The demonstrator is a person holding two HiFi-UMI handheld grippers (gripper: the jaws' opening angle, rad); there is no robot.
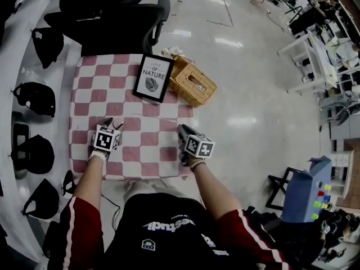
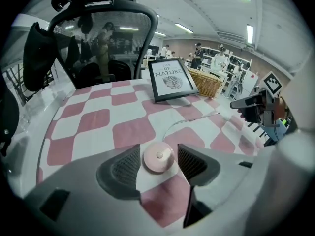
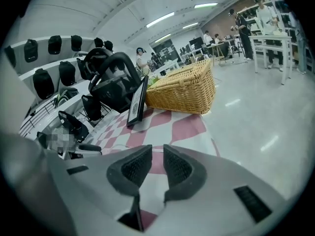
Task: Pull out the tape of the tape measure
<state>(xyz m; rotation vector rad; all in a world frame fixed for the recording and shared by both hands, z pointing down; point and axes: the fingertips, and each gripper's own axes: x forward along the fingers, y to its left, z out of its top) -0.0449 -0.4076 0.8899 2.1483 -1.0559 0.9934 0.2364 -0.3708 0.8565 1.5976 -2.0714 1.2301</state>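
Closest in, at the near edge of the table with its pink-and-white checked cloth, the person holds both grippers over the cloth, the left one toward the near left corner and the right one toward the near right corner. The left gripper has its jaws closed against the two sides of the tape measure, a small round pink case lying flat on the cloth with a pale button at its centre. From the case a thin white tape curves out over the checks toward the right side of the table, where the right gripper hovers low; its jaws stand almost together with only a slim gap (cloth shows through it, and no tape can be made out there). Further back, at the middle of the far edge, a black picture frame leans upright, and just beside it a wicker basket sits at the far right corner, partly over the edge. Beyond the table stands a black office chair
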